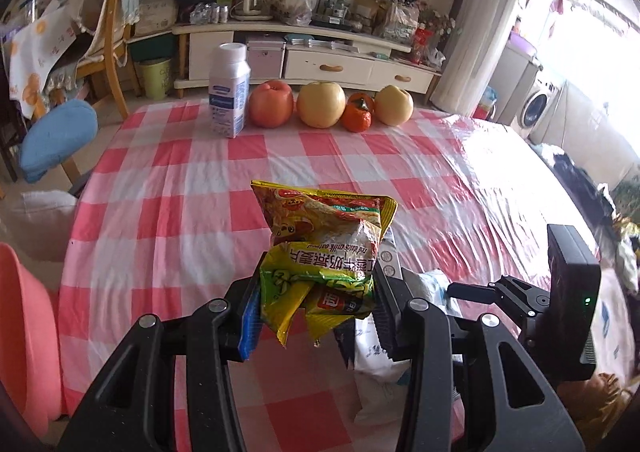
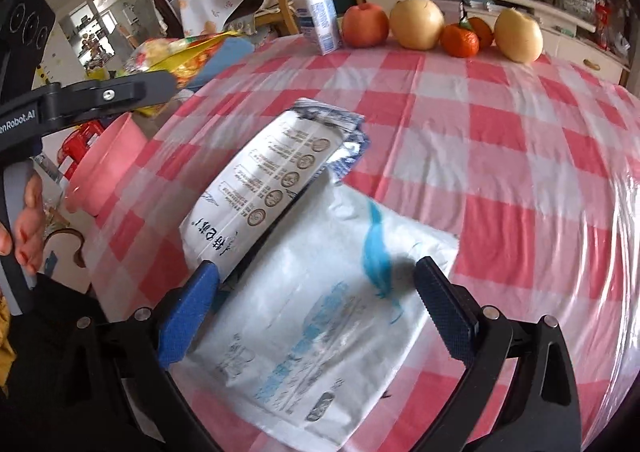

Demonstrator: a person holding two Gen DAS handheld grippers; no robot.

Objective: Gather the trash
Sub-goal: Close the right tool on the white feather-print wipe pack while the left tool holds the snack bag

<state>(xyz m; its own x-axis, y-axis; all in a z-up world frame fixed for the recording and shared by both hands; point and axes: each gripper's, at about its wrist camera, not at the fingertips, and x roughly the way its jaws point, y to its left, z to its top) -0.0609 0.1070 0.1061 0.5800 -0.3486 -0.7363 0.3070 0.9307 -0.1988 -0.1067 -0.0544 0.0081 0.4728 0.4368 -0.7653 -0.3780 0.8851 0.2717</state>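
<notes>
My left gripper (image 1: pixel 316 292) is shut on a bunch of crumpled yellow and green snack wrappers (image 1: pixel 324 244), held above the red-and-white checked table (image 1: pixel 180 179). In the right wrist view the same wrappers (image 2: pixel 180 51) stick out of it at the upper left, over the table's edge. My right gripper (image 2: pixel 316 292) is open, its blue-padded fingers (image 2: pixel 188 312) spread over a large white bag with blue print (image 2: pixel 320 332). Partly on that bag lies a smaller white packet with printed circles (image 2: pixel 264 187). Neither pad presses on them.
A pink bin (image 2: pixel 108 167) stands beside the table's left edge. Along the far edge stand a white bottle (image 1: pixel 228 91), a red apple (image 1: pixel 271 103), two yellow pears (image 1: pixel 320 103) and tangerines (image 1: pixel 358 113). A chair with a blue cushion (image 1: pixel 56 139) is at the left.
</notes>
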